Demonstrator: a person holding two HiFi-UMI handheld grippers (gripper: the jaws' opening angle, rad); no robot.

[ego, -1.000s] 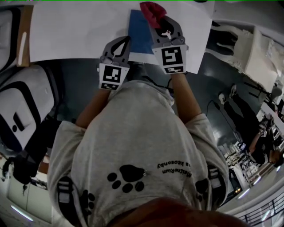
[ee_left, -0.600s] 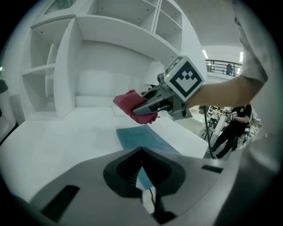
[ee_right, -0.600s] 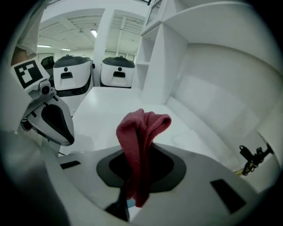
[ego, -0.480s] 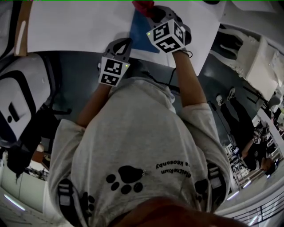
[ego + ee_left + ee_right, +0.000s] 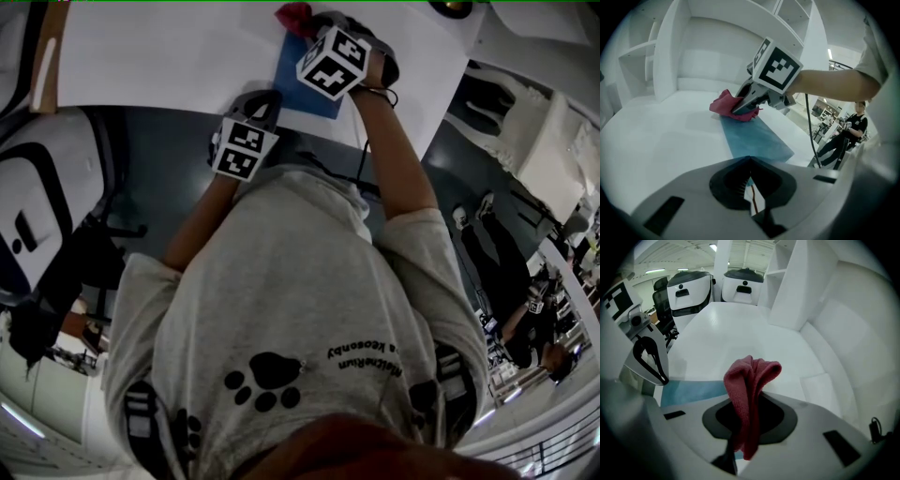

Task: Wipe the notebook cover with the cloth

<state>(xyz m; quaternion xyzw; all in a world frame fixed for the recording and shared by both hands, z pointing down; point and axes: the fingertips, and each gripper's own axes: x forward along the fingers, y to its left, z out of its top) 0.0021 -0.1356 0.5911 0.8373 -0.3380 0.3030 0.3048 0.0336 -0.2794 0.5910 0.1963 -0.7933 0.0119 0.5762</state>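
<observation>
A blue notebook (image 5: pixel 298 77) lies flat on the white table (image 5: pixel 159 56), near its front edge. My right gripper (image 5: pixel 305 23) is over the notebook's far end, shut on a red cloth (image 5: pixel 292 13) that hangs folded from its jaws (image 5: pixel 749 380). In the left gripper view the cloth (image 5: pixel 727 105) rests on the far end of the notebook (image 5: pixel 757 140), with the right gripper (image 5: pixel 746 104) above it. My left gripper (image 5: pixel 270 97) sits at the notebook's near left corner, jaws shut with nothing in them. The notebook (image 5: pixel 691 391) shows left of the cloth.
A white shelf unit (image 5: pixel 693 51) stands at the back of the table. White chairs (image 5: pixel 691 287) stand beyond the table's left end, another chair (image 5: pixel 37 206) beside me. A wooden strip (image 5: pixel 42 66) lies at the table's left. A person (image 5: pixel 855 129) stands far off.
My right gripper has carried the cloth leftward and farther along the notebook, and its marker cube has tilted. The left gripper has stayed nearly in place.
</observation>
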